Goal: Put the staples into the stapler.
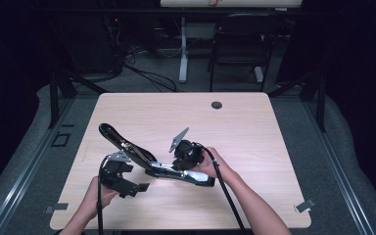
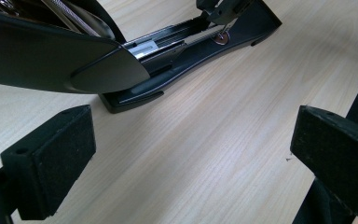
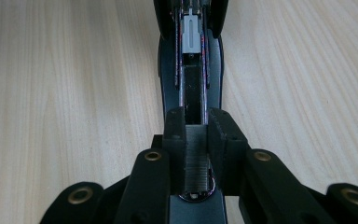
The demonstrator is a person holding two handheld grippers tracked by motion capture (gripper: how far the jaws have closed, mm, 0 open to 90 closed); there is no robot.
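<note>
A black stapler lies swung open on the wooden table. Its lid rises toward the back left and its base rests flat near the front. My right gripper reaches down over the magazine channel and is shut on a grey strip of staples sitting in it. A grey pusher shows farther along the channel. My left gripper hovers open just in front of the lid, its pads wide apart with bare table between them.
A round cable hole sits near the table's far edge. A dark chair and a desk leg stand beyond the table. Tape marks lie at the front right corner. Bare wood stretches to the right of the stapler.
</note>
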